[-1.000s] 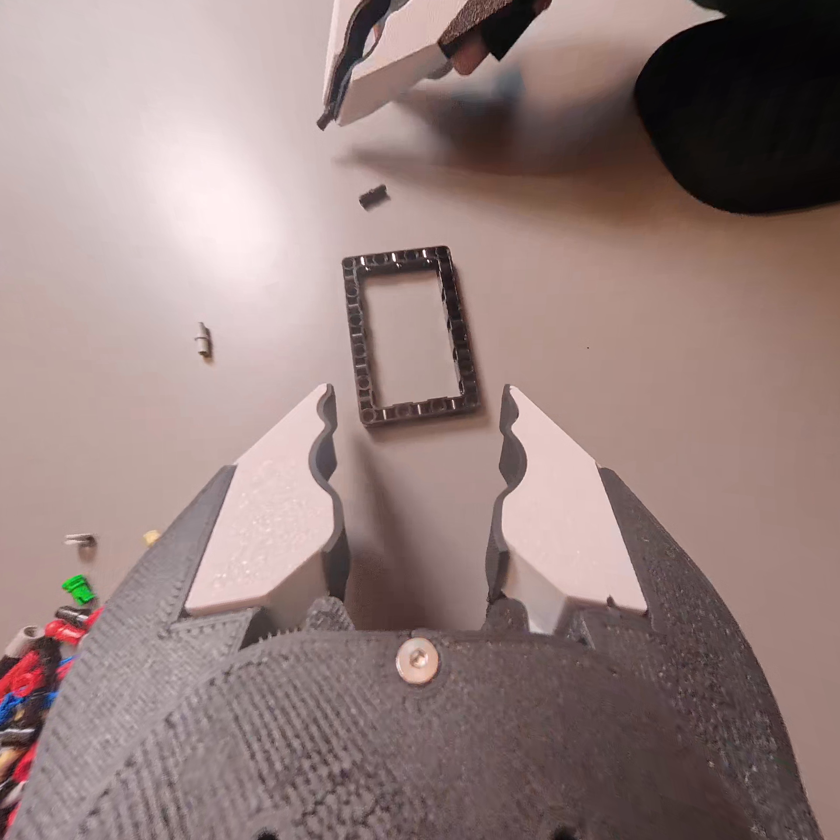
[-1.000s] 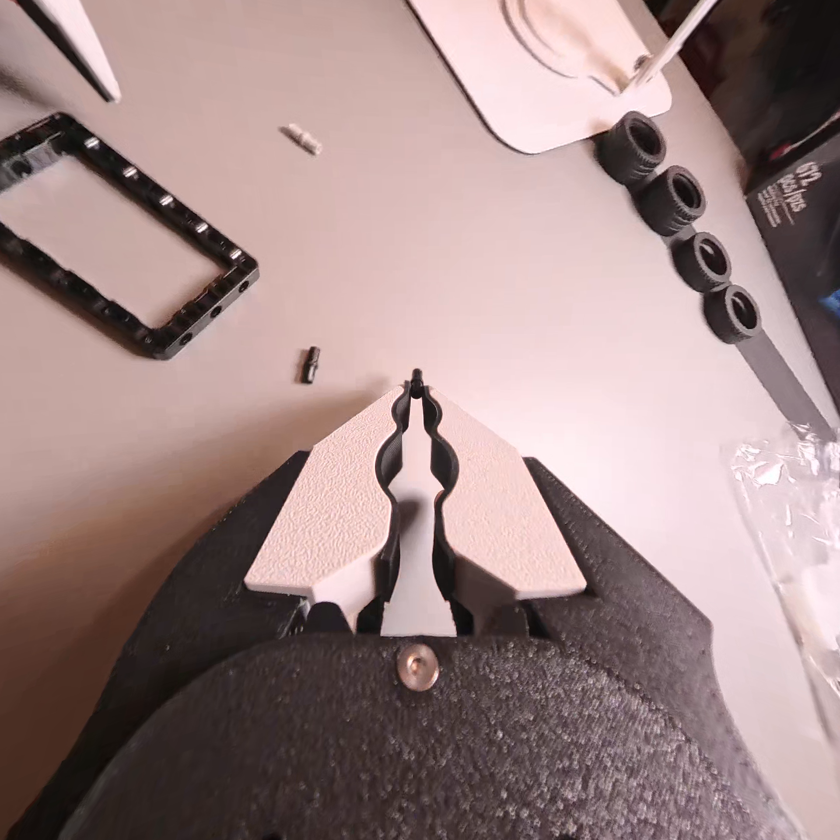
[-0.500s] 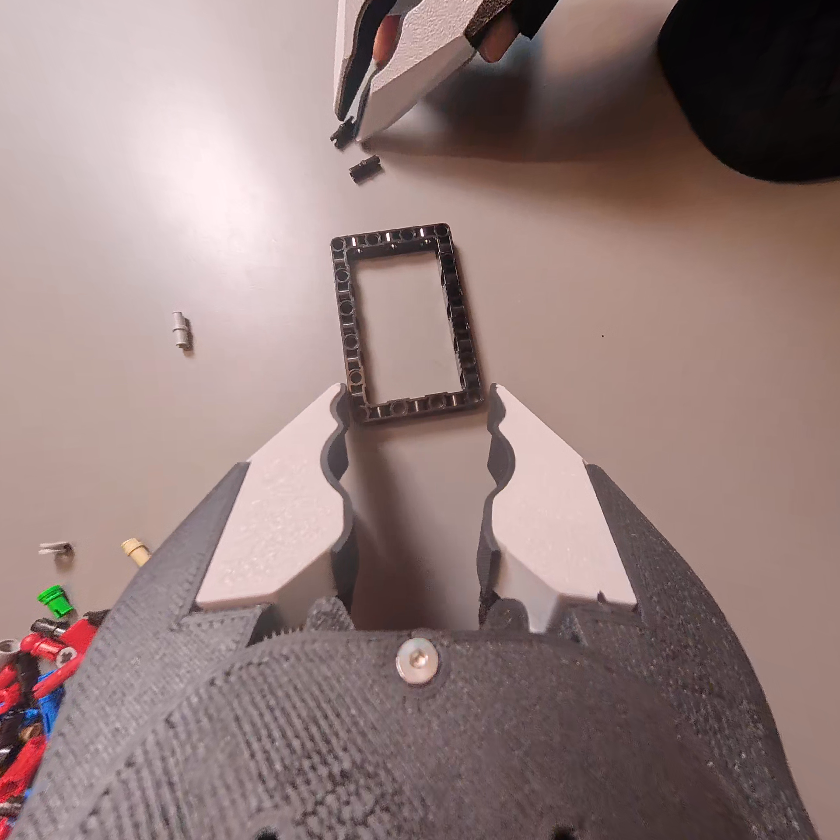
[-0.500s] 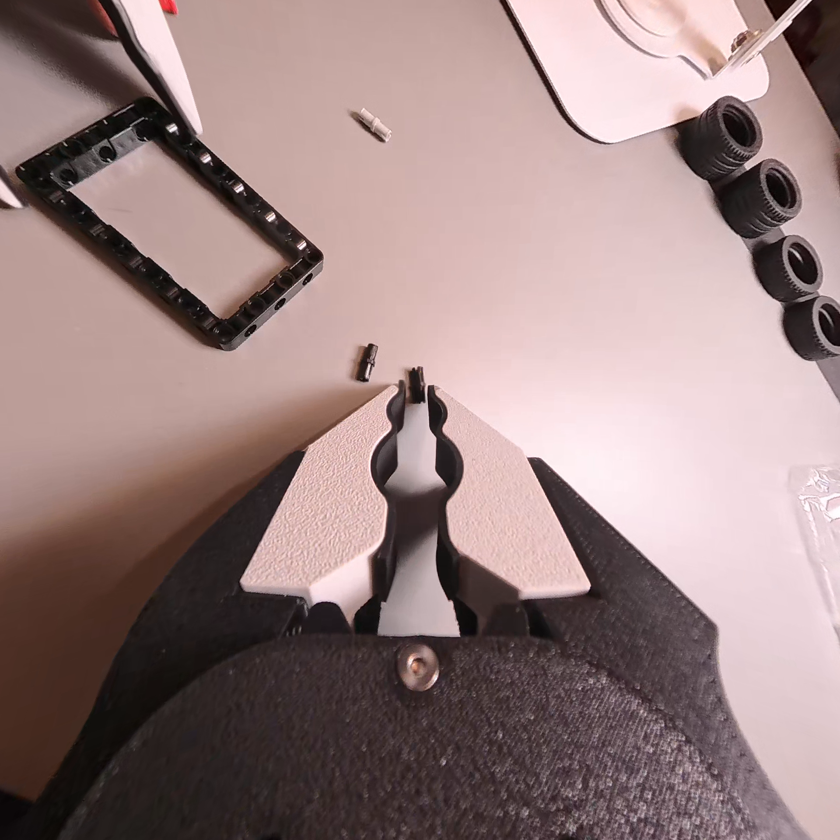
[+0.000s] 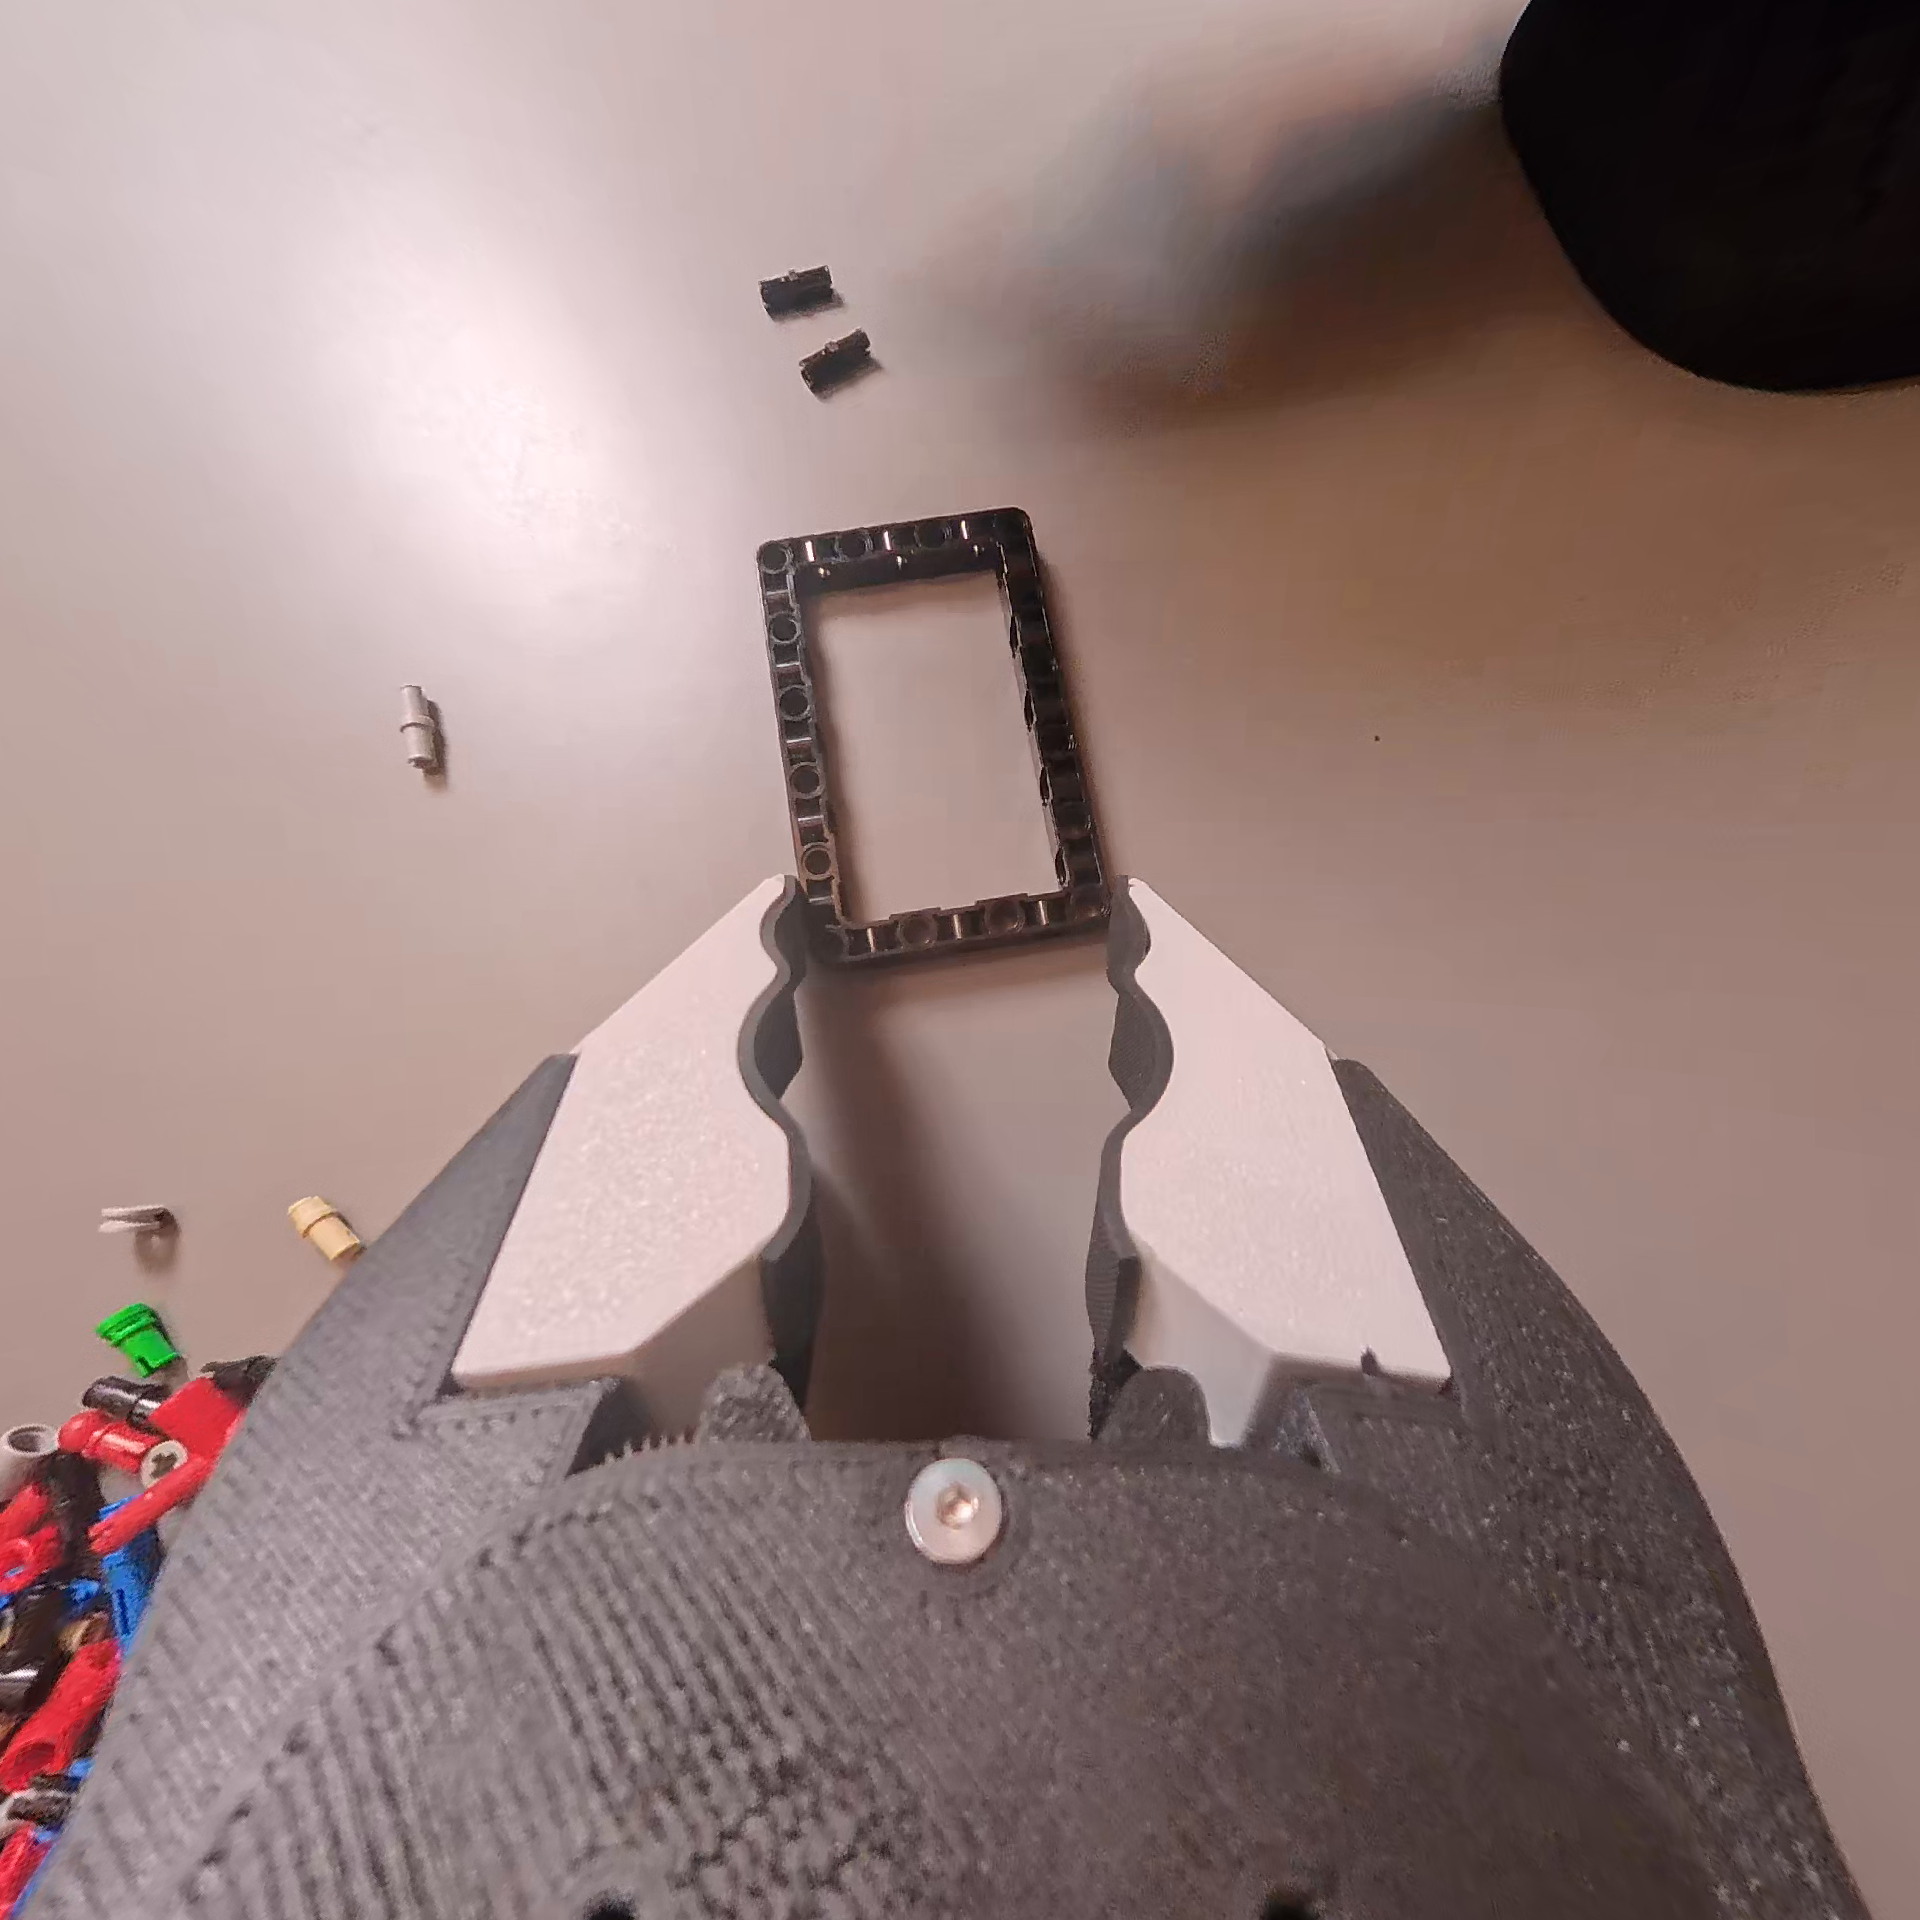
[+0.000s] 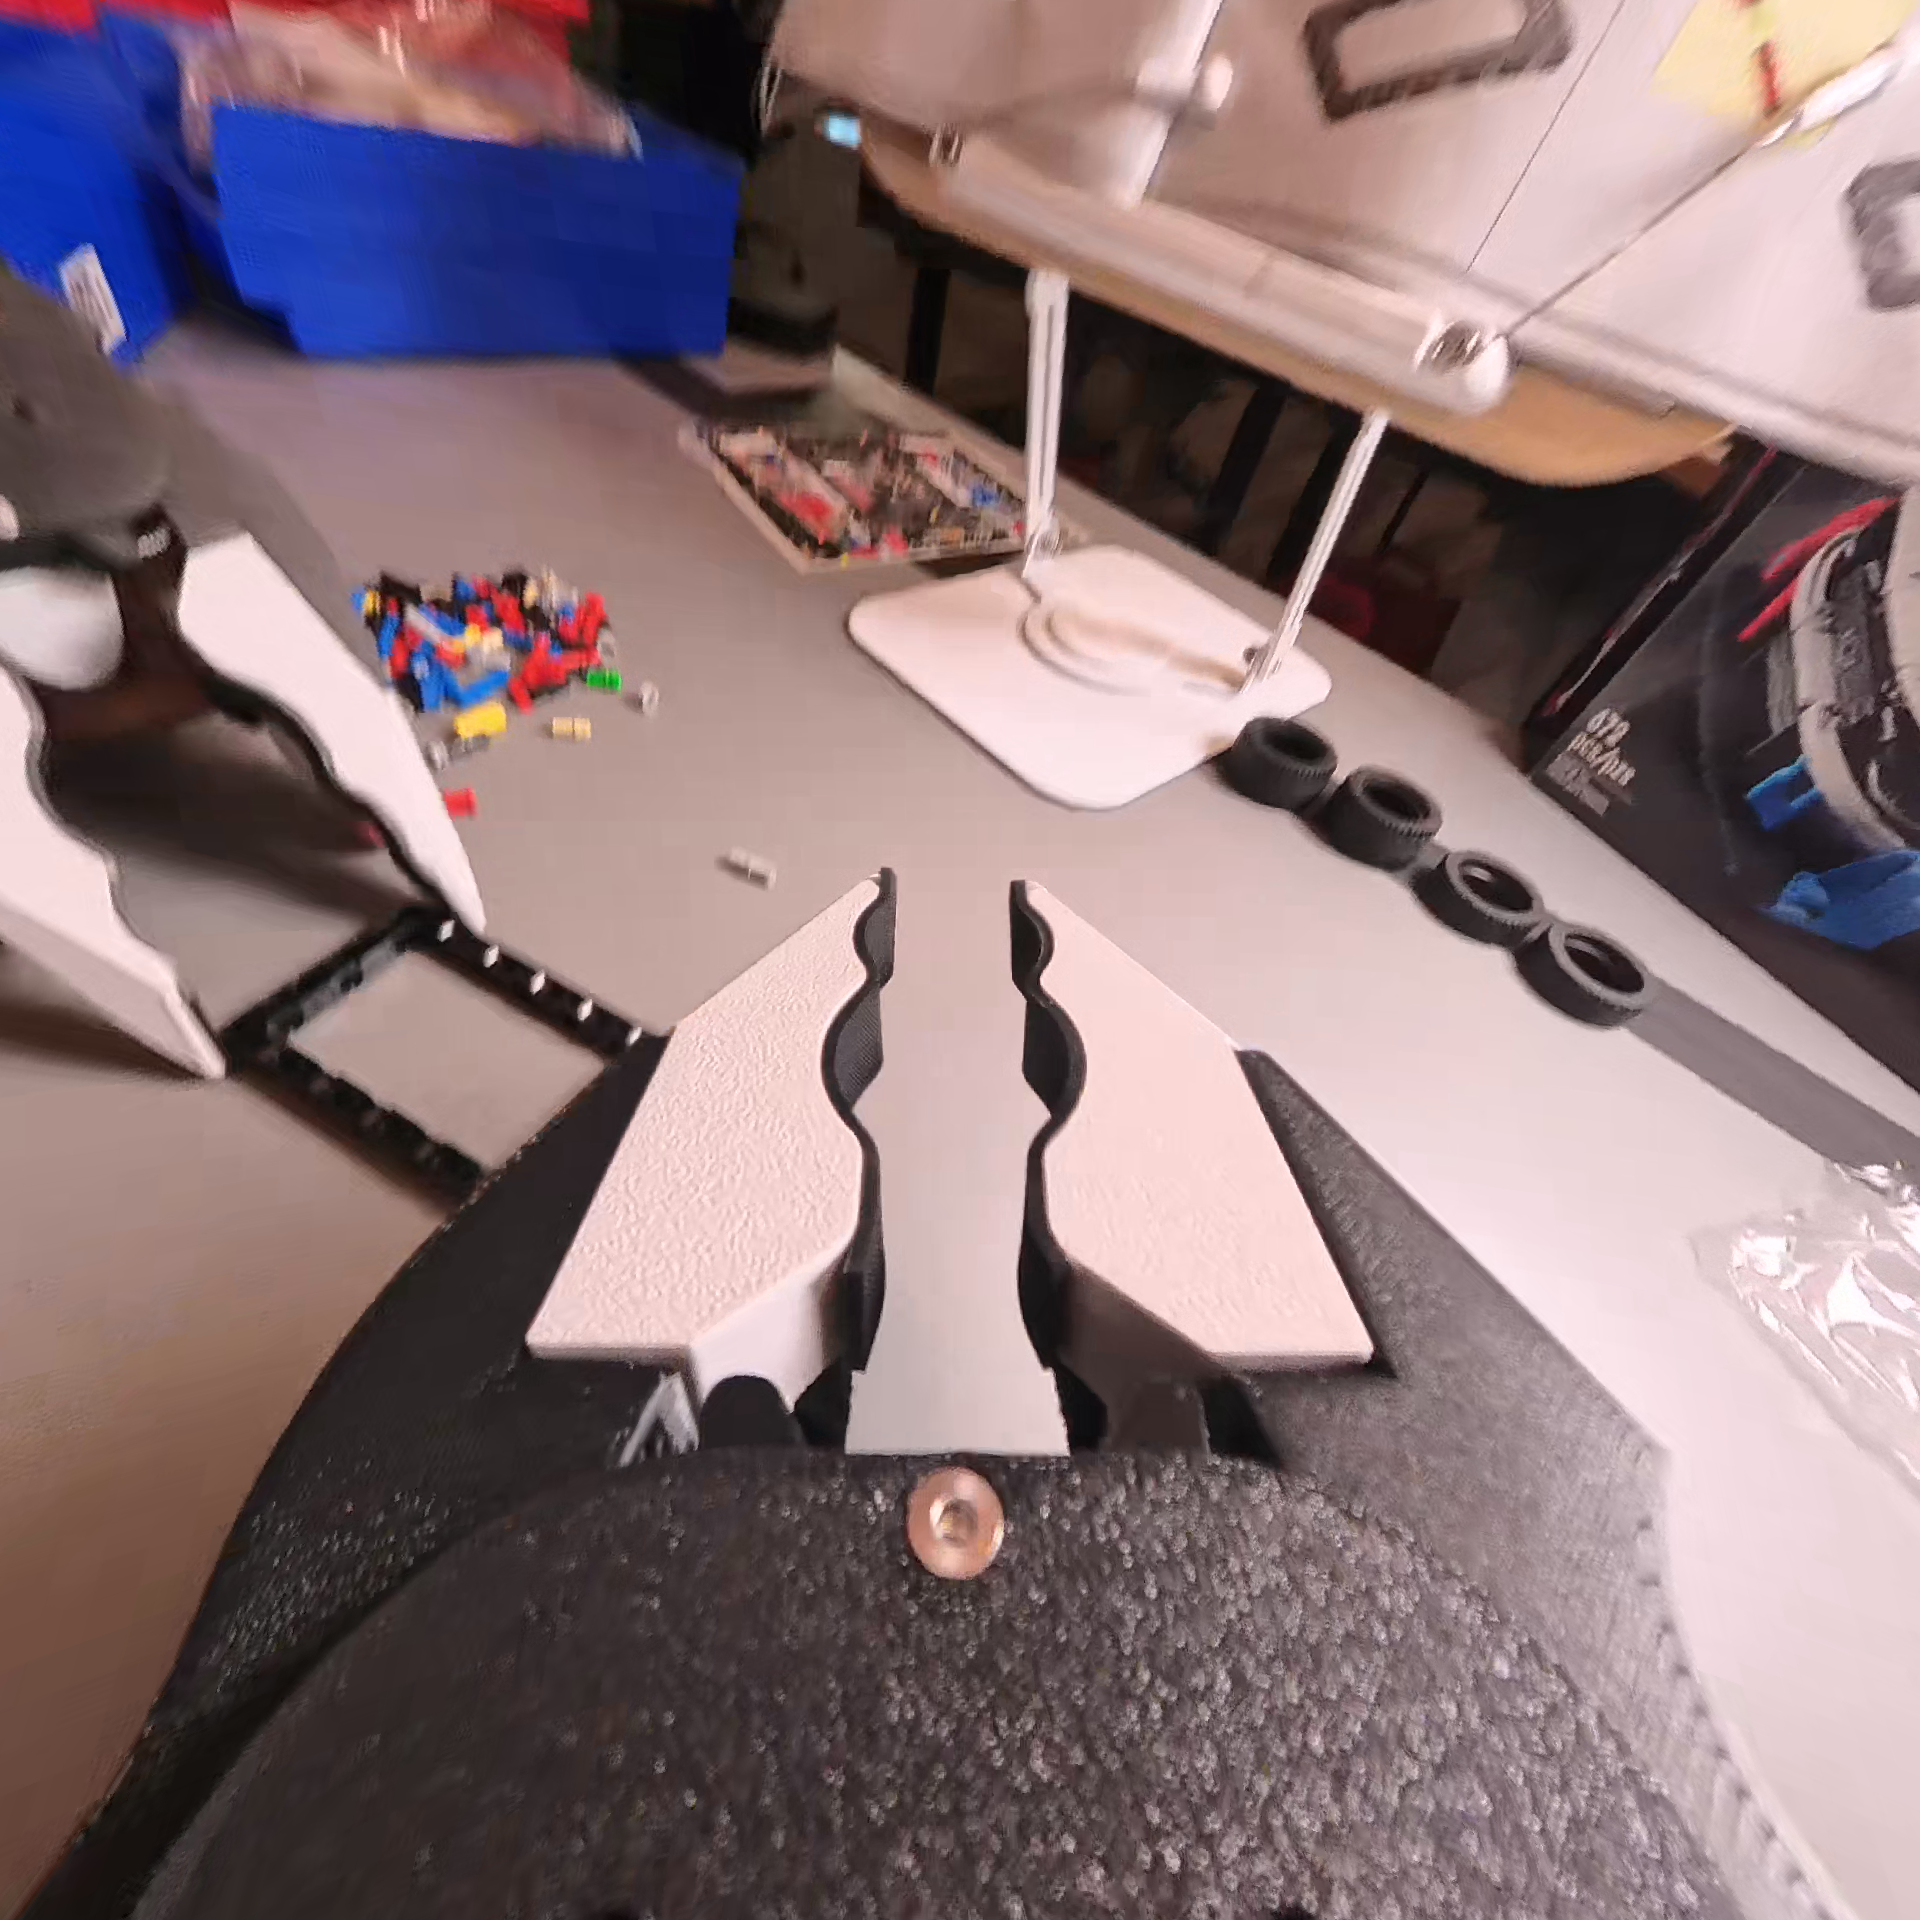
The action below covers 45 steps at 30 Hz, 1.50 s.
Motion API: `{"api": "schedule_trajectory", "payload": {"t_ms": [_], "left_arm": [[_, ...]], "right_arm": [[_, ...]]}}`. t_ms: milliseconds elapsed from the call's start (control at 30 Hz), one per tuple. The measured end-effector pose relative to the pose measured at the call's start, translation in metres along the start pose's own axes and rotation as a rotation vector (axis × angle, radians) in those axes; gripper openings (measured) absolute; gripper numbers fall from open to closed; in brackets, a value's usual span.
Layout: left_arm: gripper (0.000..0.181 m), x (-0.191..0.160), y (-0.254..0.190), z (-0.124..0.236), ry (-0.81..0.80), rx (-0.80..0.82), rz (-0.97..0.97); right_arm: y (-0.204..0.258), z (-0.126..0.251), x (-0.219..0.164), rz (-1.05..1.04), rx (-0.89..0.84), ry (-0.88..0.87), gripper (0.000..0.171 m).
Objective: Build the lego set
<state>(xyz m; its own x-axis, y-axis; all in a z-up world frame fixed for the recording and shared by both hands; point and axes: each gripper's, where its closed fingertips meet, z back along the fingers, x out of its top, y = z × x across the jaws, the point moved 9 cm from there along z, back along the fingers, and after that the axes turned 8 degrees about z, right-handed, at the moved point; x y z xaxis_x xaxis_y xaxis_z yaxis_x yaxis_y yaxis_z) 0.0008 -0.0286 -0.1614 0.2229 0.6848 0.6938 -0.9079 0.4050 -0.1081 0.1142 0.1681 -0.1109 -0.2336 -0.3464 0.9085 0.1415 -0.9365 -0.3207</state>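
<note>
A black rectangular lego frame point(image 5: 790, 707) lies flat on the grey table. My left gripper point(image 5: 956, 904) has its pads against the two near corners of the frame's short end, so it is shut on the frame. The right wrist view shows the same: the left gripper point(image 6: 343, 997) straddles the frame point(image 6: 540, 987) with a fingertip on each side. Two small black pins point(image 5: 798, 294) point(image 5: 836, 364) lie loose beyond the frame's far end. My right gripper point(image 6: 953, 888) is open and empty, raised above the table and tilted up.
A grey pin point(image 5: 420, 727) lies left of the frame. A pile of coloured lego parts point(image 6: 488, 644) sits at the far left, also in the left wrist view point(image 5: 62, 1538). A white stand base point(image 6: 1091, 665), several black tyres point(image 6: 1382, 810), a dark box point(image 6: 1714, 727) and a plastic bag point(image 6: 1839, 1288) are on the right. Some 15 centimeters of space lies between my two pairs of fingers.
My left gripper moved forward and its jaws closed onto the frame's near end. My right gripper opened, left its black pin beside the other pin, then lifted away and tilted up.
</note>
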Motion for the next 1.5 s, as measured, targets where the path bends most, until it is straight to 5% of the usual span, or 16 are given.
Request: {"api": "schedule_trajectory", "payload": {"t_ms": [333, 700, 1500], "left_arm": [[0.057, -0.004, 0.001, 0.002, -0.026, 0.007, 0.0], [0.057, -0.006, 0.004, 0.005, -0.055, 0.039, -0.031], [0.057, -0.009, 0.007, 0.006, -0.075, 0.035, -0.052]], "right_arm": [[-0.071, -0.084, 0.09, -0.036, -0.15, -0.248, 0.015], [-0.119, -0.155, 0.123, -0.109, -0.281, -0.329, 0.012], [-0.134, -0.163, 0.108, -0.084, -0.325, -0.267, 0.0]]}}
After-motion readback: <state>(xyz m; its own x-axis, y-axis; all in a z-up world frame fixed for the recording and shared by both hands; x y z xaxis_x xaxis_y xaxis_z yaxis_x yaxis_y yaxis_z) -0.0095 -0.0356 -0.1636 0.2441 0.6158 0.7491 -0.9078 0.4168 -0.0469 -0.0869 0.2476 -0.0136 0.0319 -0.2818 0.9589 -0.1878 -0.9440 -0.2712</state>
